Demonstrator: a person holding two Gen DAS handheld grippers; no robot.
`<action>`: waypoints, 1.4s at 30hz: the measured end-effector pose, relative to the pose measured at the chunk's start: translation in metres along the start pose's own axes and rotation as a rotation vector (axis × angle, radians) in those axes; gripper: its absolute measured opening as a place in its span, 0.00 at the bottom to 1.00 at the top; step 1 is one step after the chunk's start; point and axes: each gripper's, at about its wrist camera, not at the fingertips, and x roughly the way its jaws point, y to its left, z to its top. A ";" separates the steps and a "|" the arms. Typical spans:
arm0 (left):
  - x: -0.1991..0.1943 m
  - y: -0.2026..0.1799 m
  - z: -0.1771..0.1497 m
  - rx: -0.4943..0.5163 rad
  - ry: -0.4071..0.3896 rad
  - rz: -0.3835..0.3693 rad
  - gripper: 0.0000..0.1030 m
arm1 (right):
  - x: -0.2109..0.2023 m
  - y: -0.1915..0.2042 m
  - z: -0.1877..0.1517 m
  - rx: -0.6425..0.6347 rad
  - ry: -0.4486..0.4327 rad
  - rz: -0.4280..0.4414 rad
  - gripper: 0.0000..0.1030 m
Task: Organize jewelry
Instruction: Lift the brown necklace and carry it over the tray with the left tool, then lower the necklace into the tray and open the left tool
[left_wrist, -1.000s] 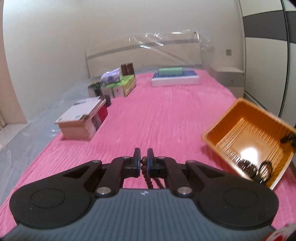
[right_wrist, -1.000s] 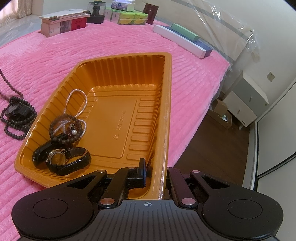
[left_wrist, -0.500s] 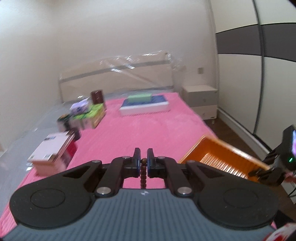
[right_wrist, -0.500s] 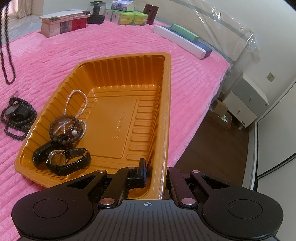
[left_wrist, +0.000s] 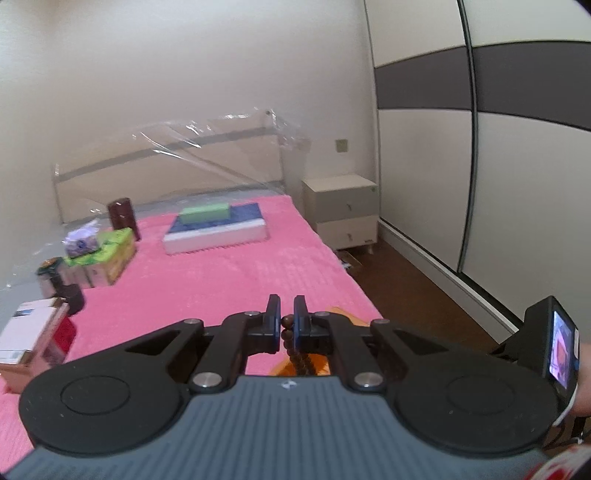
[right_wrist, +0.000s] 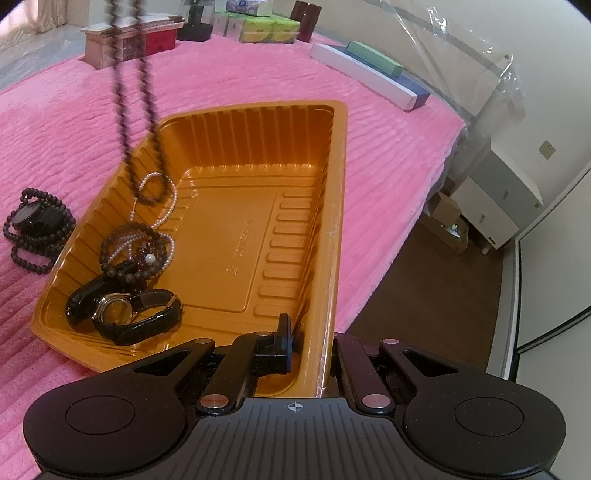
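Two sets of tongs are in use over a bed with a pink cover (right_wrist: 240, 85). The left tongs (left_wrist: 287, 325) are clenched on a dark bead necklace (left_wrist: 291, 339), which is pinched between the pads and hangs straight down below them. In the right wrist view, this necklace (right_wrist: 142, 122) dangles as a long loop, blurred, with its lower end over the far left part of the orange tray (right_wrist: 258, 177). The right tongs (right_wrist: 308, 343) are clenched on the near right rim of the tray, one finger (right_wrist: 282, 341) inside the wall and the other outside it. Ahead and to the left of the right tongs, inside the tray, lie a wristwatch (right_wrist: 129, 314), a bead bracelet (right_wrist: 129, 254) and a pearl strand (right_wrist: 162, 206). Another dark bead string (right_wrist: 35, 232) lies on the cover just outside the tray's left wall.
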 end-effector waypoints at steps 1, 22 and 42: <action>0.009 -0.003 -0.001 0.006 0.010 -0.004 0.05 | 0.000 0.000 0.000 0.000 0.000 0.001 0.04; 0.105 -0.018 -0.044 -0.032 0.216 -0.067 0.06 | 0.004 -0.003 -0.001 0.010 0.001 0.011 0.04; 0.060 0.020 -0.065 -0.122 0.209 0.008 0.17 | 0.003 -0.001 -0.002 0.013 -0.002 0.008 0.04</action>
